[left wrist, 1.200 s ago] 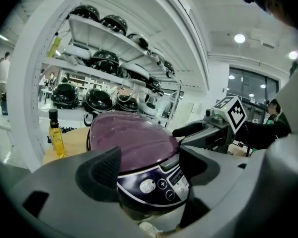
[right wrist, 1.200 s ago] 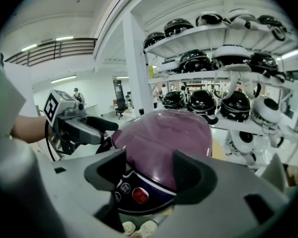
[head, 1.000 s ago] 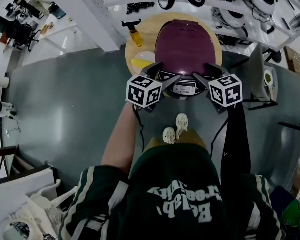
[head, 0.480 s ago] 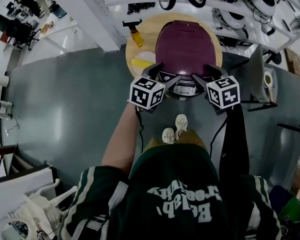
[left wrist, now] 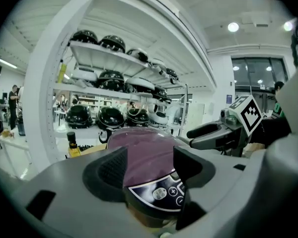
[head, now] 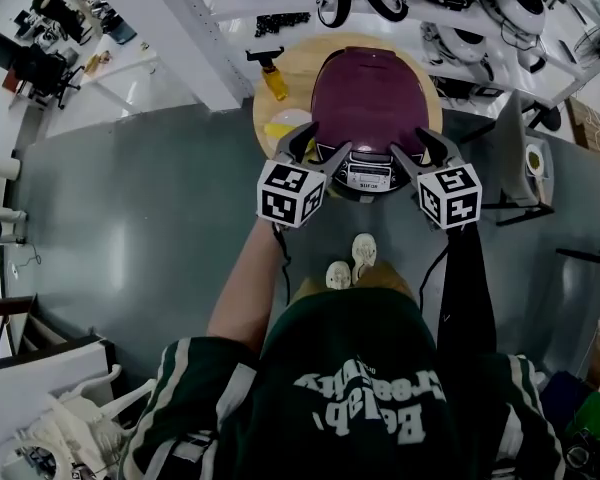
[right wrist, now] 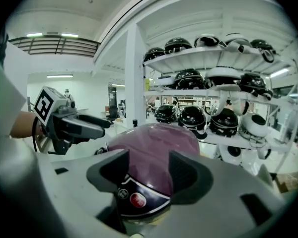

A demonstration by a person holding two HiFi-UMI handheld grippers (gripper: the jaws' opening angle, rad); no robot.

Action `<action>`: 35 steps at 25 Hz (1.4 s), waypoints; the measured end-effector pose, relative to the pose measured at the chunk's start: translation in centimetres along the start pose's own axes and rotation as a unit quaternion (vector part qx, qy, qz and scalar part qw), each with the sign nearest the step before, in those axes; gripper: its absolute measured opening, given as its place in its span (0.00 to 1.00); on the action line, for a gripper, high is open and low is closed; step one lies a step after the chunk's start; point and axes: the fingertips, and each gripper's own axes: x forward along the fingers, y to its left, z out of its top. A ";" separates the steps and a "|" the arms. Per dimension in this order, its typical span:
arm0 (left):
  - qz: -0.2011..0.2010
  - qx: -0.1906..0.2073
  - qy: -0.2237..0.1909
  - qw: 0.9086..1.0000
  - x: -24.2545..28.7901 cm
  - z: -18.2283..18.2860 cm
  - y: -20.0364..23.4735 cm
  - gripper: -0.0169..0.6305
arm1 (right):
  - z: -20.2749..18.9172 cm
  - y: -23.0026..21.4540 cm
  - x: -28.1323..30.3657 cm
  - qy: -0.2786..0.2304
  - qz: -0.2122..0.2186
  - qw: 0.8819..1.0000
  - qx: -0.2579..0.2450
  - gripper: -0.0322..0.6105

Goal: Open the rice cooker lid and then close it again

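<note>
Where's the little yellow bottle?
In the head view, the yellow bottle sits on the round wooden table, left of the purple rice cooker.

The rice cooker's lid [head: 368, 93] was plum purple, its control panel [right wrist: 148, 190] dark with a red button [right wrist: 138, 200]; the round table [head: 296, 96] pale wood.

Bright, even ceiling light [left wrist: 233, 27] filled the room. Both gripper views bowed strongly, with dark corners and soft foregrounds.
</note>
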 end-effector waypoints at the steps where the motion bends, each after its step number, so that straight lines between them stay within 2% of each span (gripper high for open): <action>1: 0.006 0.006 -0.012 1.000 -0.5 0.8 0.0 0.47 | 0.3 0.1 -0.3 -0.005 -0.003 1.000 -0.001 0.45; 6: 0.032 0.030 -0.063 0.997 -2.7 4.3 -0.2 0.47 | 3.1 0.5 -2.2 -0.060 -0.029 0.998 -0.007 0.45; 12: 0.033 0.056 -0.110 0.992 -4.4 8.1 -1.9 0.47 | 5.7 0.3 -4.5 -0.114 -0.057 0.992 -0.016 0.45; 16: 0.016 0.060 -0.126 0.990 -5.1 9.5 -3.3 0.47 | 6.9 0.6 -5.9 -0.135 -0.065 0.988 -0.021 0.45; 21: 0.020 0.060 -0.137 0.988 -5.7 10.1 -3.5 0.47 | 7.3 0.9 -6.3 -0.141 -0.065 0.988 -0.024 0.44; 23: 0.027 0.069 -0.134 0.988 -5.8 9.9 -3.5 0.41 | 7.5 1.0 -6.4 -0.143 -0.068 0.987 -0.026 0.42; 24: 0.034 0.075 -0.132 0.988 -6.0 9.8 -3.4 0.36 | 7.6 1.0 -6.6 -0.144 -0.072 0.987 -0.028 0.38; 25: 0.044 0.080 -0.132 0.987 -6.2 9.8 -3.3 0.27 | 7.7 1.1 -6.9 -0.147 -0.076 0.986 -0.030 0.28; 26: 0.056 0.083 -0.133 0.986 -6.5 9.9 -3.0 0.14 | 7.8 1.2 -7.2 -0.150 -0.080 0.985 -0.032 0.11; 27: 0.067 0.086 -0.136 0.985 -6.8 10.0 -2.7 0.03 | 8.0 1.2 -7.4 -0.154 -0.082 0.984 -0.031 0.06; 35: 0.074 0.088 -0.140 0.984 -7.3 9.9 -2.4 0.03 | 7.9 1.6 -7.7 -0.147 -0.097 0.983 -0.047 0.05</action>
